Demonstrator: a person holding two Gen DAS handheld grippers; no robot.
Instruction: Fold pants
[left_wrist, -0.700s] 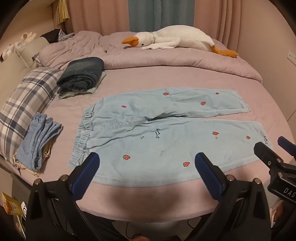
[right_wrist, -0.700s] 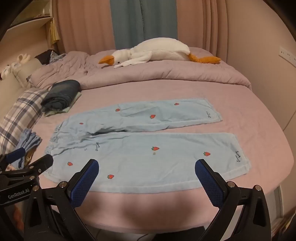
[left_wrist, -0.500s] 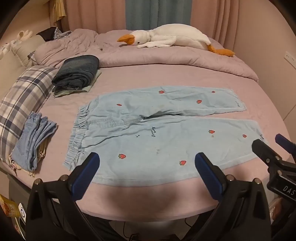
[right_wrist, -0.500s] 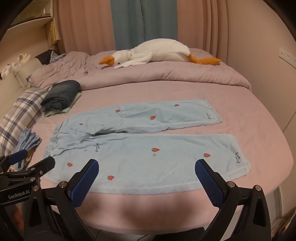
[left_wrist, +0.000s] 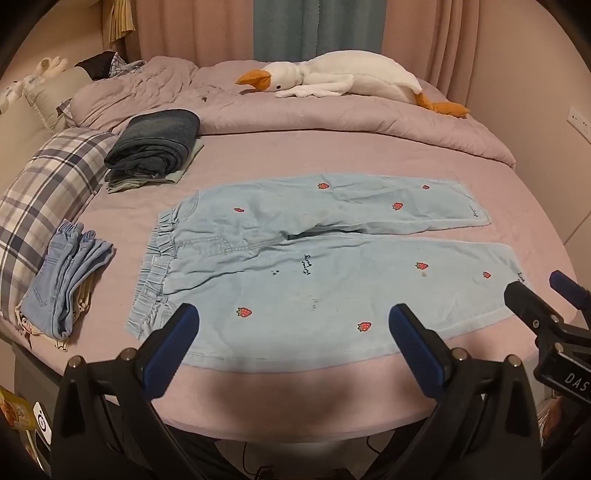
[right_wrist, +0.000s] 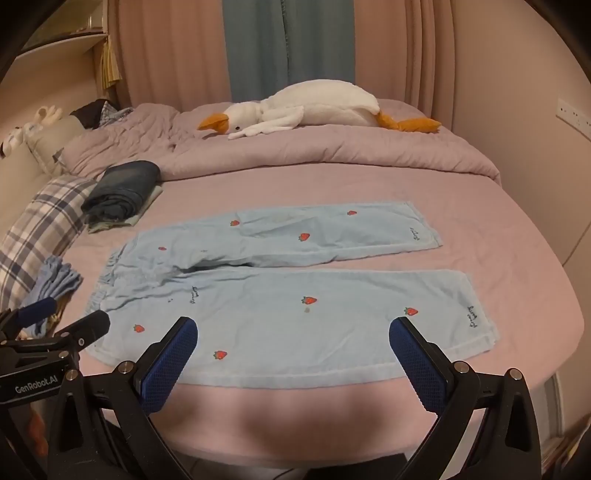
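Light blue pants (left_wrist: 306, 258) (right_wrist: 280, 291) printed with small strawberries lie flat on the pink bed, waistband to the left, both legs stretched to the right. My left gripper (left_wrist: 293, 325) hovers open over the near edge of the pants, close to the waistband half, with nothing between its blue pads. My right gripper (right_wrist: 293, 339) hangs open above the near leg, also with nothing in it. Each gripper shows at the edge of the other's view.
A folded dark denim stack (left_wrist: 155, 142) and a folded light blue garment (left_wrist: 64, 280) sit at the left beside a plaid pillow (left_wrist: 44, 184). A white goose plush (left_wrist: 343, 77) lies on the rumpled quilt (left_wrist: 295, 114) at the back. The bed's near edge (left_wrist: 295, 402) is below the grippers.
The left wrist view has shifted so the pants sit slightly lower and further left in it. The right view has barely changed. Both grippers stay open.
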